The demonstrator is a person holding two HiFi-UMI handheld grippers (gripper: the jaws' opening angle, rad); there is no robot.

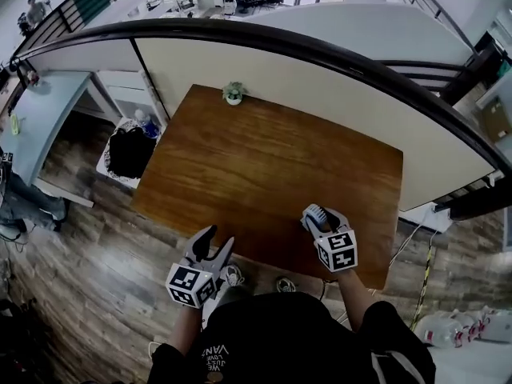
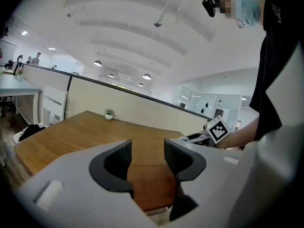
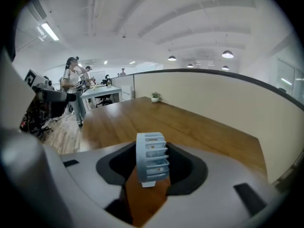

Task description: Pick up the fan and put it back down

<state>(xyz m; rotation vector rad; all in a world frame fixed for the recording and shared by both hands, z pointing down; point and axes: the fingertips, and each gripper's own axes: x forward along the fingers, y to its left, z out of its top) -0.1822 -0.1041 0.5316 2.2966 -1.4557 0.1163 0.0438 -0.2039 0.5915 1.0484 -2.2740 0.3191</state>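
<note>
Pale blue slatted fan (image 3: 152, 158) upright in the right claw (image 1: 321, 214), clenched on it, at the tabletop's (image 1: 264, 158) 5 o'clock near the front edge, left claw (image 1: 218, 238) released at 7 o'clock by that edge, potted plant (image 1: 234, 93) at 11 o'clock, bare wood between, shirt print (image 1: 214, 354) unreadable

Right claw (image 1: 322, 214) hides most of the fan (image 1: 313, 214); it possibly touches the table (image 1: 264, 158).

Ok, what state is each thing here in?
fan: upright, clamped between the right tongs.
right tongs: closed on the fan's sides.
left tongs: open, empty, at the near edge of the table.
potted plant: upright at the table's far edge.
</note>
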